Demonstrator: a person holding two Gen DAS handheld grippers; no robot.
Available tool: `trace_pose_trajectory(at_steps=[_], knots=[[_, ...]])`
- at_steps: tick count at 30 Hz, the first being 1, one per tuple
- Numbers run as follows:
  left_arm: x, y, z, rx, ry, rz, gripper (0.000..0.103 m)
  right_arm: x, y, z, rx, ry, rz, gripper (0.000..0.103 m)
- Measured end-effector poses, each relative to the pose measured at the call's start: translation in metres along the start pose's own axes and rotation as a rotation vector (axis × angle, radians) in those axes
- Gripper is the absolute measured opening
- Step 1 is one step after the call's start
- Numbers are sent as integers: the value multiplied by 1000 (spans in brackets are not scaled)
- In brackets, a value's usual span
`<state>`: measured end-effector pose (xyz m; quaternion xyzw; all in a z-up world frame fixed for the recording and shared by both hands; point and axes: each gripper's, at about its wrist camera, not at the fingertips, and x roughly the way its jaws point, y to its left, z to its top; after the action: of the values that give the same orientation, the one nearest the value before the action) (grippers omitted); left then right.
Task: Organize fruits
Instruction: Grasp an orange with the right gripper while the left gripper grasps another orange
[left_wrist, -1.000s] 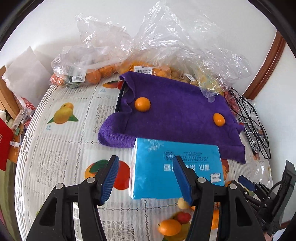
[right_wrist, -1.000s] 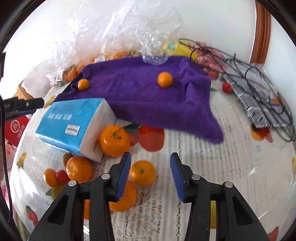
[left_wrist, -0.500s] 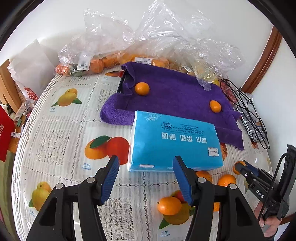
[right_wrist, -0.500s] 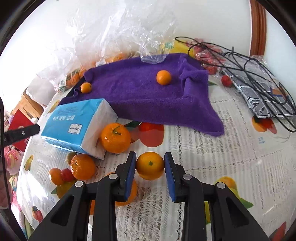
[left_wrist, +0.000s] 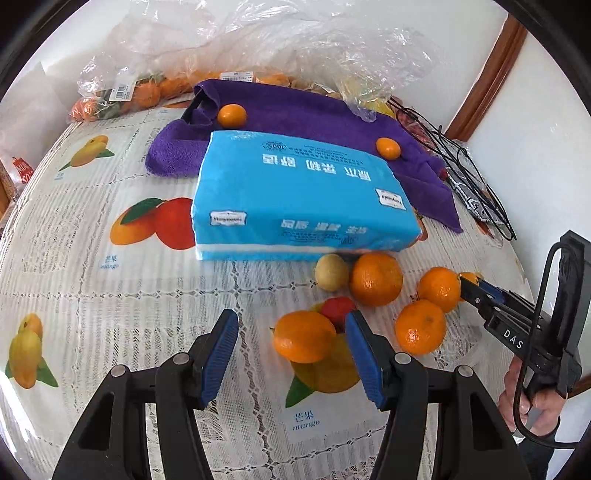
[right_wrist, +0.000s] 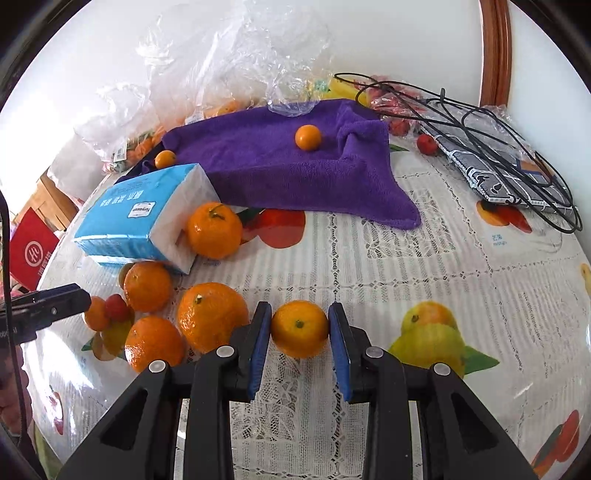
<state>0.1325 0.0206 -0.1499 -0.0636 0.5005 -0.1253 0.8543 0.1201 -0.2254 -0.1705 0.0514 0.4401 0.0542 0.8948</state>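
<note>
My right gripper (right_wrist: 300, 334) is shut on a small orange (right_wrist: 299, 328) and holds it just above the tablecloth. Several oranges lie loose to its left, the nearest a big one (right_wrist: 212, 315). My left gripper (left_wrist: 290, 341) is open, with an orange (left_wrist: 304, 336) between its blue pads, not gripped. A red fruit (left_wrist: 337, 308), a pale round fruit (left_wrist: 331, 272) and more oranges (left_wrist: 376, 279) lie beyond it. Two small oranges (right_wrist: 307, 137) (right_wrist: 165, 159) rest on the purple towel (right_wrist: 277, 173). The right gripper shows at the right of the left wrist view (left_wrist: 469, 286).
A blue tissue pack (left_wrist: 299, 195) lies between the loose fruit and the purple towel. Plastic bags with fruit (left_wrist: 155, 88) line the back. A black wire rack and cables (right_wrist: 498, 162) sit at the far right. The table has a fruit-print lace cloth (right_wrist: 424, 277).
My right gripper closed on the small orange and drew it back. My left gripper pulled back and dropped toward the loose oranges, so one now sits between its pads.
</note>
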Motion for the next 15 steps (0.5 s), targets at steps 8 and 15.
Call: trace_pose_trajectory(at_steps=[8, 15], knots=[[8, -2, -11, 26, -18, -1, 53, 4, 4, -6, -14, -29, -29, 32], [4, 1, -14, 49, -34, 5, 39, 5, 5, -5, -17, -37, -38, 32]])
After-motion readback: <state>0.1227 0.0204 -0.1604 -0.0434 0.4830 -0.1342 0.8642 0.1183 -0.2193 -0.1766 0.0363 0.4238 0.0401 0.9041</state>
